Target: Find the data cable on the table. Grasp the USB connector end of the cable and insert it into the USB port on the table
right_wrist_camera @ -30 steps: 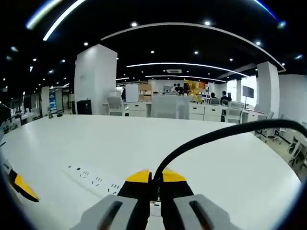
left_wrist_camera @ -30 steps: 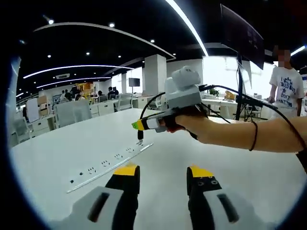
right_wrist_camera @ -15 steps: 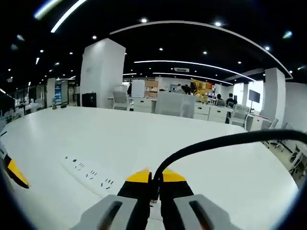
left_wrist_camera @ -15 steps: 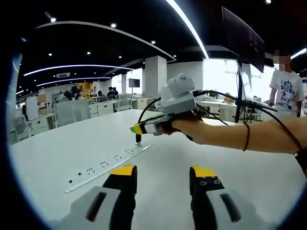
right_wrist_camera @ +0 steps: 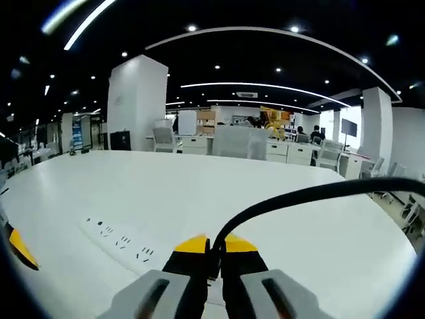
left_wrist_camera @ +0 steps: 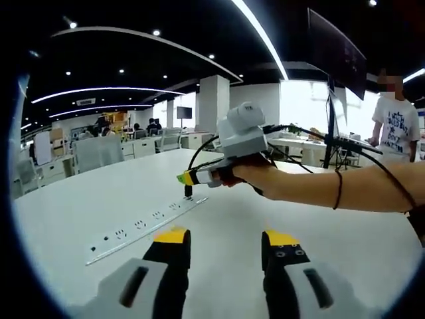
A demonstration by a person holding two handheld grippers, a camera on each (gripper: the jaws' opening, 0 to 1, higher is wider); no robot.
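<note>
In the left gripper view my left gripper [left_wrist_camera: 224, 236] stands open over the white table [left_wrist_camera: 319, 239], nothing between its yellow-tipped jaws. Ahead of it, a hand holds my right gripper [left_wrist_camera: 188, 177] shut on the black cable's connector [left_wrist_camera: 188, 191], which hangs straight down over the near end of the white power strip [left_wrist_camera: 143, 222]. The black cable [left_wrist_camera: 202, 149] loops back over that gripper. In the right gripper view my right gripper [right_wrist_camera: 214, 246] is shut on the cable [right_wrist_camera: 299, 197], which arcs up to the right. The power strip [right_wrist_camera: 123, 243] lies just left of the jaws.
A person in a white T-shirt [left_wrist_camera: 396, 119] stands at the far right beside a monitor on a stand [left_wrist_camera: 334, 53]. Office desks and chairs [right_wrist_camera: 232, 141] line the room behind the table. My left gripper's yellow tip [right_wrist_camera: 18, 247] shows at the left edge of the right gripper view.
My right gripper has moved a little left and lower with the connector, closer over the power strip's end. The left gripper stays open and still.
</note>
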